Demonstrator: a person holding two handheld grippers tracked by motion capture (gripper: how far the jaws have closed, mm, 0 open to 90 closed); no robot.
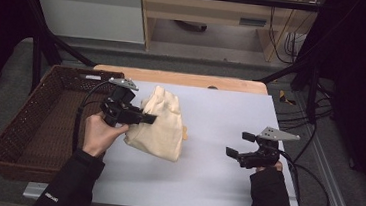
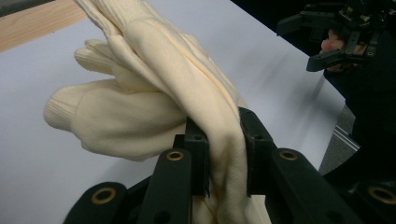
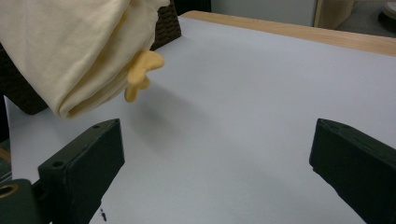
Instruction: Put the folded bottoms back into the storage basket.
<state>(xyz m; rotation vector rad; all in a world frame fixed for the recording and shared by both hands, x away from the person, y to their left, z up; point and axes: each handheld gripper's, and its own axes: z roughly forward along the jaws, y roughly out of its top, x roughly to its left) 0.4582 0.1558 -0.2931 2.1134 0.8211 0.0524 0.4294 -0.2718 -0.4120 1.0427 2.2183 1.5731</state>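
Basket [image 1: 27, 134] seemingly empty, left claw [image 1: 150, 118] gripping cream garment [image 1: 161, 126] — right claw [image 1: 237, 144] agape

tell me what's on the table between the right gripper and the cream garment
Nothing: in the high view, bare white table sheet separates the open right gripper from the cream garment, which the left gripper holds.

White-covered table [image 1: 204, 185], wicker basket [image 1: 22, 134] alongside

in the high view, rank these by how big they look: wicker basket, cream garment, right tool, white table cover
1. white table cover
2. wicker basket
3. cream garment
4. right tool

The basket and cover are partly cut off or hidden, but the order is clear.
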